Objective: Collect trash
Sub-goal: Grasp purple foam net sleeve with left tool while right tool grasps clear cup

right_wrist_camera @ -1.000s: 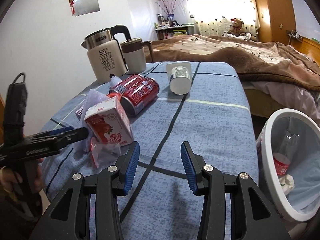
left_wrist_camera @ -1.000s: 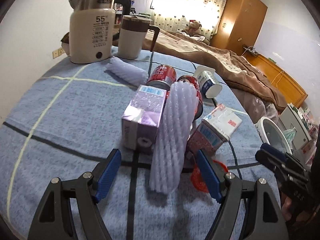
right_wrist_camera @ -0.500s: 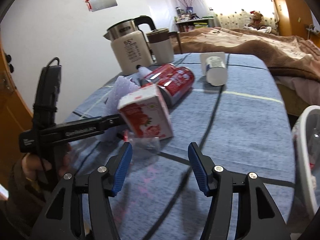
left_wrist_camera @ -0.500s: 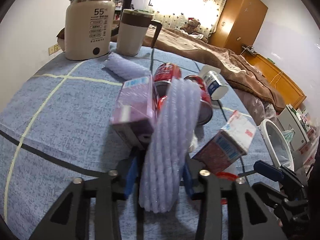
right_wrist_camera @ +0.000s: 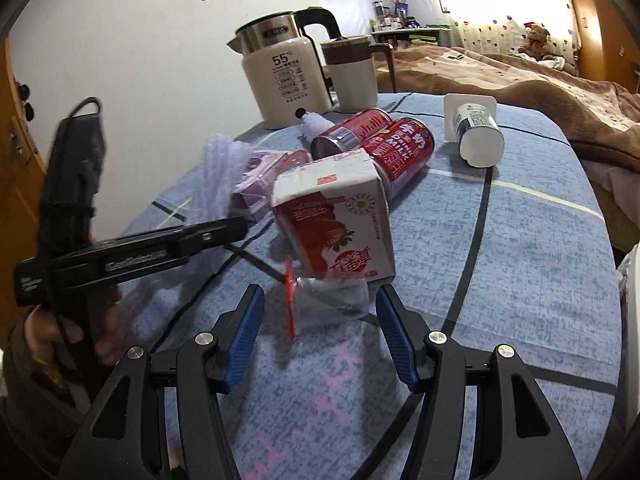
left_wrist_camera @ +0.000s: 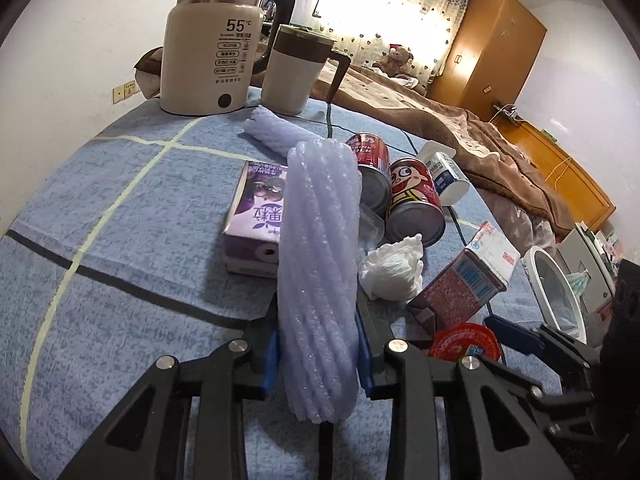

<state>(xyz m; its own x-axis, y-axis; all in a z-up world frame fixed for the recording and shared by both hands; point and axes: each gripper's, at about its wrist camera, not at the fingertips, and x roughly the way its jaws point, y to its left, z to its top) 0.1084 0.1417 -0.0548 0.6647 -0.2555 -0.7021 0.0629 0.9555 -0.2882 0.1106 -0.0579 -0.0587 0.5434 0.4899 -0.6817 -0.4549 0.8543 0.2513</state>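
A lilac foam net sleeve (left_wrist_camera: pixel 318 280) is gripped between the blue pads of the left gripper (left_wrist_camera: pixel 318 354), whose jaws are closing on it; the sleeve stands out forward along the fingers, over a blue checked tablecloth (left_wrist_camera: pixel 120 216). Just beside it a purple carton (left_wrist_camera: pixel 256 216) is seen lying flat, and to the right a crumpled white tissue (left_wrist_camera: pixel 394 270), two red cans (left_wrist_camera: pixel 414 204) on their sides and a tipped red carton (left_wrist_camera: pixel 466 284). A second foam sleeve (left_wrist_camera: pixel 276 134) lies farther back, near a cream kettle (left_wrist_camera: pixel 212 46) and a mug (left_wrist_camera: pixel 294 70). The right gripper (right_wrist_camera: pixel 320 336) is held wide, unclenched, with a clear plastic wrapper (right_wrist_camera: pixel 332 300) with a red edge lying between its pads, untouched by them; the red carton (right_wrist_camera: pixel 332 216) sits just behind the wrapper. A white yogurt cup (right_wrist_camera: pixel 478 134) lies on its side well apart. A white bin (left_wrist_camera: pixel 554 292) is seen past the table's right edge.
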